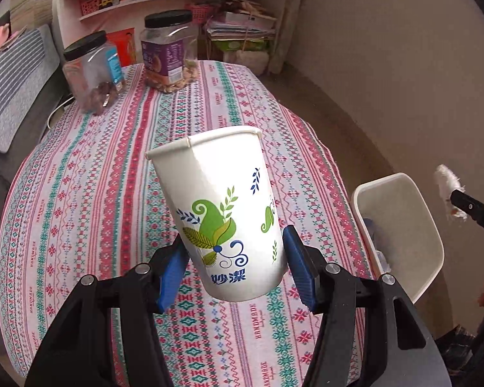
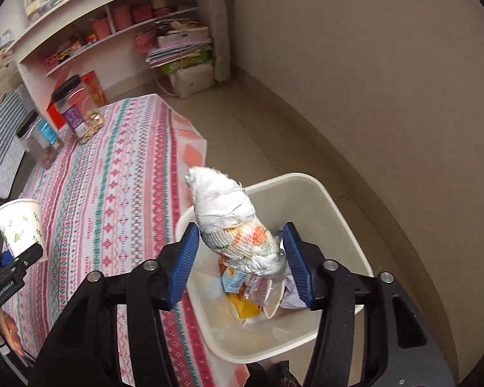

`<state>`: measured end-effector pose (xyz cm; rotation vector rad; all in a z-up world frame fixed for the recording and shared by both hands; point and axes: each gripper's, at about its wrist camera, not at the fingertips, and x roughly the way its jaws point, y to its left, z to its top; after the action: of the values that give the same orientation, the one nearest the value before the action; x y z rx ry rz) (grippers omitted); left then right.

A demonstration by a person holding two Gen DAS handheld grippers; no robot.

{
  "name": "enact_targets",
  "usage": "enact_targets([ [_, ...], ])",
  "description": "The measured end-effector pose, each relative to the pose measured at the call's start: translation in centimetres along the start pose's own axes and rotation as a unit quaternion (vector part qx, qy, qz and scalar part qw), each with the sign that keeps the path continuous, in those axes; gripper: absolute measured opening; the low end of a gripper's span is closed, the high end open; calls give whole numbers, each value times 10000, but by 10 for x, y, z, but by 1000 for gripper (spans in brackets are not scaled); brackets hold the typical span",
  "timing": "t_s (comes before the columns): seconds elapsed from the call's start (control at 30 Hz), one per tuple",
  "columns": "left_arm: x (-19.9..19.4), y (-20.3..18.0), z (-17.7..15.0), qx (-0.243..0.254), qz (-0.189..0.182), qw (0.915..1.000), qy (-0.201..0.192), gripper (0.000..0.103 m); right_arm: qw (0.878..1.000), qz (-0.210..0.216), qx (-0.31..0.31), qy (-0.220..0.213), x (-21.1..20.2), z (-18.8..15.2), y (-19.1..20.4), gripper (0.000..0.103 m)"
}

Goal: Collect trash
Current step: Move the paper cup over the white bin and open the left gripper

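So the right gripper [image 2: 240, 258] is clenched on the wadded tissue [image 2: 232, 222], hanging right over the open bin [image 2: 338, 213], which sits beside the table; looks ready to drop. Left gripper [image 1: 235, 267] is clamping the paper cup [image 1: 222, 213] above the tablecloth [image 1: 96, 193], with the bin off to its right, so it's the farther one.

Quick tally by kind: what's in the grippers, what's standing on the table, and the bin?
Paper cup, in left gripper: 1
Crumpled wad, in right gripper: 1
Jars on the table: 2, blue-label and purple-label
Bin: 1
Total: 5
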<state>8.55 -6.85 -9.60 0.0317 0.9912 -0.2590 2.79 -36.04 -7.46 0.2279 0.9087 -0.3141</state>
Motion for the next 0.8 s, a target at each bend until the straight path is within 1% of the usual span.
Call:
enact_targets([
  [0.03, 4, -7, -1, 41, -58, 10000, 47, 57, 9998, -137, 129, -81, -3, 1, -10, 71],
  [0.1, 9, -22, -1, 126, -165, 9997, 118, 57, 9985, -310, 394, -206, -9, 1, -29, 78],
  [0.13, 11, -31, -2, 185, -204, 9995, 124, 57, 9973, -417, 544, -246, -11, 1, -38, 83],
  [0.27, 13, -73, 1, 491, -453, 9978, 19, 57, 9909, -766, 1044, -366, -19, 1, -70, 87],
  [0.33, 12, -100, 1, 726, -600, 9955, -45, 58, 9859, -997, 1246, -506, -26, 1, -83, 91],
  [0.37, 13, -113, 2, 790, -698, 9944, -63, 58, 9833, -1086, 1332, -596, -31, 0, -90, 91],
  [0.5, 14, -166, 7, 843, -1301, 9879, -4, 58, 9704, -1302, 1809, -930, -48, 0, -115, 92],
  [0.57, 8, -184, 9, 872, -1550, 9840, 32, 65, 9636, -1378, 2010, -1098, -57, -3, -127, 93],
  [0.6, 2, -188, 9, 871, -1615, 9830, -5, 73, 9608, -1418, 2074, -1174, -61, -4, -131, 94],
  [0.63, -4, -189, 9, 868, -1637, 9826, -83, 77, 9591, -1436, 2106, -1234, -64, -4, -132, 94],
  [0.7, -18, -187, 9, 919, -1616, 9823, -248, 80, 9581, -1437, 2083, -1342, -70, -5, -129, 94],
  [0.8, -40, -170, 11, 961, -1294, 9852, -578, 87, 9602, -1434, 1777, -1611, -83, -5, -108, 96],
])
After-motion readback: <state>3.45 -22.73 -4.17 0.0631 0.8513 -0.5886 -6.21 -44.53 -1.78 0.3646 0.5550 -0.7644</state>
